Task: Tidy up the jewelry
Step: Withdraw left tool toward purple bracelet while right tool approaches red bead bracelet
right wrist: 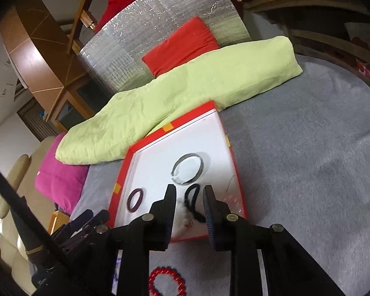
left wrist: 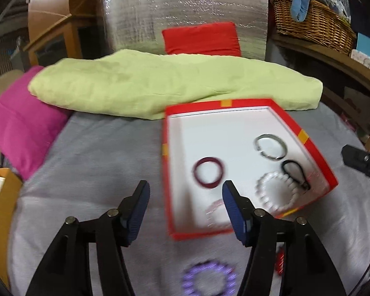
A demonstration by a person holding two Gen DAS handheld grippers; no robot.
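A red box (left wrist: 234, 103) with a white floor lies on the grey cover. In it are a maroon bangle (left wrist: 208, 172), a silver bangle (left wrist: 270, 146), a black hair tie (left wrist: 294, 174), a white bead bracelet (left wrist: 276, 192) and a pale clear bracelet (left wrist: 217, 209). My left gripper (left wrist: 186, 185) is open and empty above the box's near left edge. A purple bead bracelet (left wrist: 208, 278) lies on the cover below it. My right gripper (right wrist: 190, 192) hovers with its jaws slightly apart over the hair tie (right wrist: 193, 197), which lies in the box (right wrist: 185, 118). A red bead bracelet (right wrist: 167, 281) lies beneath it.
A folded light-green cloth (left wrist: 160, 86) lies along the box's far side. A pink cushion (left wrist: 19, 123) sits at the left, and a red cushion (left wrist: 201, 38) leans on a silver foil panel (left wrist: 185, 7). A wicker basket (left wrist: 313, 22) stands on a wooden shelf at the right.
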